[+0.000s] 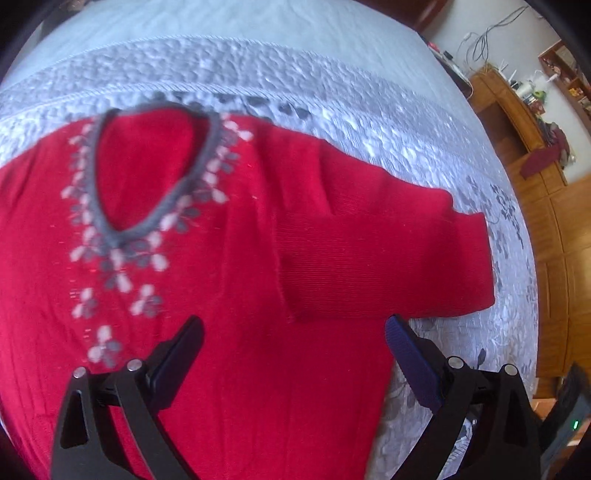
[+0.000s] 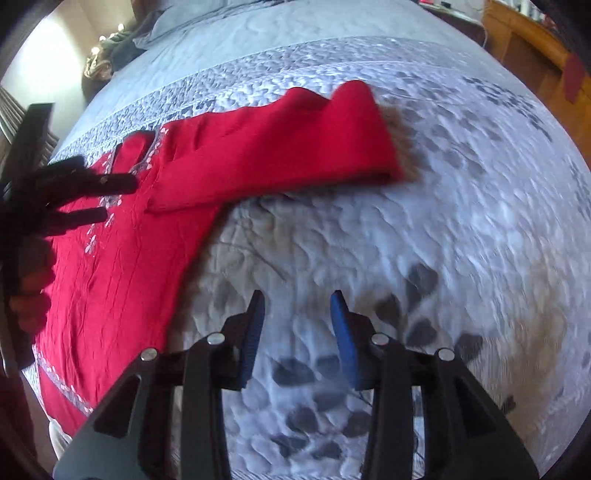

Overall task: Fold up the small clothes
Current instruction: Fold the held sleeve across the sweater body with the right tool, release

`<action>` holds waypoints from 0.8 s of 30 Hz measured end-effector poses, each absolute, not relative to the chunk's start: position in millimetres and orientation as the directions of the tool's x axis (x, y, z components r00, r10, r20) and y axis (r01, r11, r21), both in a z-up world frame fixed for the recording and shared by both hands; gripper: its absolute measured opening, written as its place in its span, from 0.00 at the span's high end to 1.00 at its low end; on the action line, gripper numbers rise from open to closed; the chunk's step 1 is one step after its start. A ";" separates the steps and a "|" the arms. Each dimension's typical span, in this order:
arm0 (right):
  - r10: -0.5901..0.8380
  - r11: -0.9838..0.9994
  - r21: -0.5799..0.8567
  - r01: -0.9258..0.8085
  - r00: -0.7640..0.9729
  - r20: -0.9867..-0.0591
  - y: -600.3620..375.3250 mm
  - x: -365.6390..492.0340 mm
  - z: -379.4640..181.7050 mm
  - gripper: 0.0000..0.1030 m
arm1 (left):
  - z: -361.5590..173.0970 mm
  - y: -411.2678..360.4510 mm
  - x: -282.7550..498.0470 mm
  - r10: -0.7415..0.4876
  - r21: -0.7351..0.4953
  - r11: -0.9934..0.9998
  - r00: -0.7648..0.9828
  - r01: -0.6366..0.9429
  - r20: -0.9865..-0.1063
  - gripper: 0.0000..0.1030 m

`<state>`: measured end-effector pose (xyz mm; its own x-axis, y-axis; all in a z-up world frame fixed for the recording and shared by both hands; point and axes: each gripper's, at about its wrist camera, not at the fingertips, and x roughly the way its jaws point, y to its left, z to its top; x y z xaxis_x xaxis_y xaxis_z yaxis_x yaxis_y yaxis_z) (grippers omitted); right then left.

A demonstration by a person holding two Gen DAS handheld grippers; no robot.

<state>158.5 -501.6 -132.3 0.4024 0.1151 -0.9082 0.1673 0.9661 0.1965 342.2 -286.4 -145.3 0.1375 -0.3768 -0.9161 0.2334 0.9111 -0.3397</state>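
A small red knit top (image 1: 229, 295) lies flat on the bed, with a grey neckline (image 1: 155, 166) and pale flower stitching down its front. Its sleeve (image 1: 388, 251) stretches out to the right. My left gripper (image 1: 293, 330) hovers open over the body of the top below the armpit, with nothing pinched. In the right wrist view the top (image 2: 122, 277) lies at the left with its sleeve (image 2: 277, 147) pointing right, and the left gripper (image 2: 120, 199) hangs above the chest. My right gripper (image 2: 297, 299) stands open over bare quilt to the right of the top, holding nothing.
The grey-white quilt (image 2: 443, 221) with dark leaf prints covers the bed around the top. Wooden cabinets (image 1: 554, 221) with clutter stand past the bed's right side. Pillows (image 2: 166, 22) lie at the far end. A person's hand (image 2: 29, 310) holds the left gripper's handle.
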 end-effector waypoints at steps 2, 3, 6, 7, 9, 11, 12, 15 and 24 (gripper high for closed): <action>0.133 0.959 0.227 0.168 0.440 -0.888 -506.0 146.9 -133.0 0.63 | -149.5 -297.2 344.6 -0.394 -0.359 0.902 0.113 0.240 -0.912 0.05; 0.139 0.956 0.241 0.169 0.462 -0.876 -507.5 143.4 -132.9 0.63 | -151.3 -301.2 345.3 -0.398 -0.365 0.899 0.106 0.243 -0.911 0.05; 0.142 0.950 0.259 0.175 0.496 -0.857 -510.1 139.0 -137.9 0.63 | -155.6 -314.4 348.1 -0.405 -0.370 0.892 0.094 0.259 -0.909 0.09; 0.146 0.952 0.257 0.167 0.491 -0.859 -511.0 138.7 -139.3 0.63 | -157.3 -317.8 349.3 -0.408 -0.373 0.890 0.091 0.263 -0.909 0.09; 0.136 0.953 0.250 0.174 0.490 -0.861 -514.7 134.9 -142.3 0.63 | -164.6 -324.5 353.5 -0.408 -0.377 0.890 0.080 0.257 -0.909 0.10; 0.156 0.946 0.275 0.174 0.499 -0.853 -519.0 131.9 -141.2 0.62 | -170.3 -324.4 355.2 -0.417 -0.389 0.887 0.072 0.248 -0.906 0.10; 0.158 0.944 0.280 0.176 0.503 -0.850 -520.8 130.8 -140.6 0.62 | -171.7 -323.1 354.9 -0.418 -0.391 0.888 0.070 0.244 -0.906 0.11; 0.152 0.944 0.277 0.179 0.510 -0.846 -522.6 129.7 -139.3 0.59 | -172.4 -325.8 354.3 -0.392 -0.361 0.899 0.089 0.250 -0.915 0.26; 0.149 0.946 0.269 0.180 0.497 -0.855 -520.9 132.6 -147.9 0.59 | -159.4 -302.2 361.2 -0.371 -0.337 0.918 0.155 0.207 -0.916 0.97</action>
